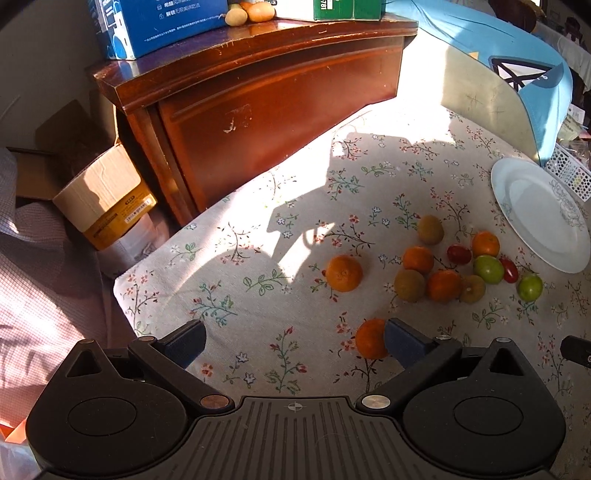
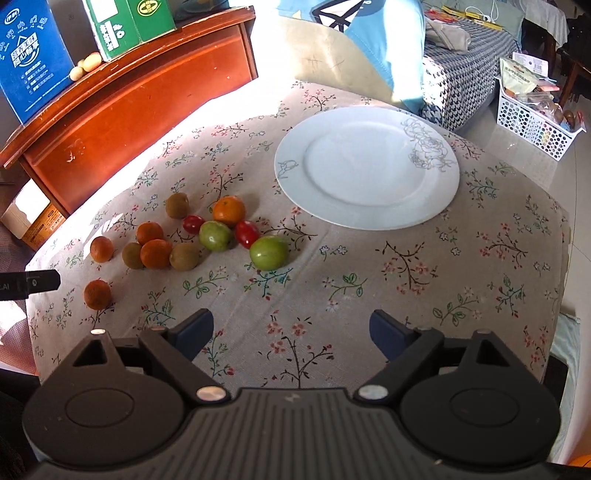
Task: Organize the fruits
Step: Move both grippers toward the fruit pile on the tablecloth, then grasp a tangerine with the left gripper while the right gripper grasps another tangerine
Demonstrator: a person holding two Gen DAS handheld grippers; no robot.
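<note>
A white plate (image 2: 365, 173) lies empty on the floral tablecloth; it also shows at the right of the left wrist view (image 1: 539, 214). Left of it lie several oranges, brown kiwis, green fruits and red tomatoes. My left gripper (image 1: 293, 341) is open above the cloth; one orange (image 1: 371, 339) sits just inside its right finger. A second orange (image 1: 343, 273) lies apart from the cluster. My right gripper (image 2: 291, 332) is open and empty, with a green fruit (image 2: 269, 253) ahead and left of it. The left gripper's tip (image 2: 33, 282) shows at the left edge of the right wrist view.
A wooden cabinet (image 1: 258, 103) stands behind the table with a blue box (image 1: 159, 26), a green box (image 2: 125, 26) and small fruits on top. A cardboard box (image 1: 103, 199) sits on the floor at left. A blue cushion (image 1: 517, 74) and a white basket (image 2: 535, 122) lie beyond the plate.
</note>
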